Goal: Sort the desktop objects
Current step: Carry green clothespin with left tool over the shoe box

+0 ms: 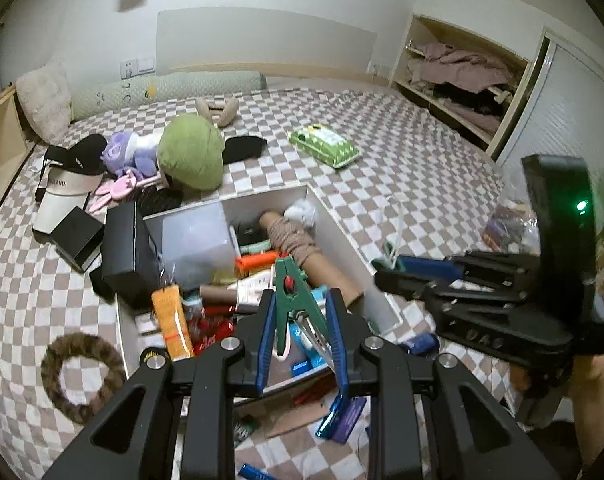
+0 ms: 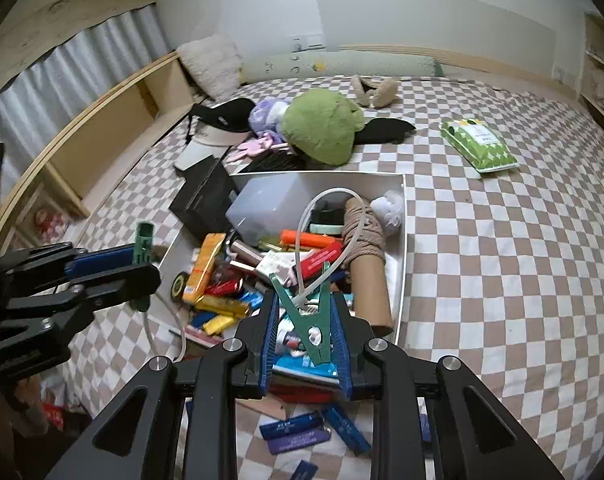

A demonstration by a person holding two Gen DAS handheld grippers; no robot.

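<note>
Both grippers closed, each on a green clothes peg. Left gripper (image 1: 297,320) clamps the left peg (image 1: 291,300) by its handles, nose pointing to 12 o'clock. Right gripper (image 2: 304,320) clamps the right peg (image 2: 308,320) the same way; a white plastic loop (image 2: 322,220) runs from its nose up over the drawer.

Both pegs hang above the near end of the white drawer (image 2: 402,240), which is crammed: cardboard tube wound with twine (image 2: 366,240), orange tube (image 2: 306,240), translucent box (image 2: 269,204).

My read of the step: carrying pegs to a sorting spot. Do it well: keep the squeeze steady, lift the loop clear of the clutter before translating, otherwise it likely snags the twine tube.

Surface: checkered bedsheet (image 2: 502,260), soft, things will tip. At 12 o'clock a green plush (image 2: 322,128), at 2 o'clock a wipes pack (image 2: 478,144). Curtain at 10 o'clock, white wall behind.
</note>
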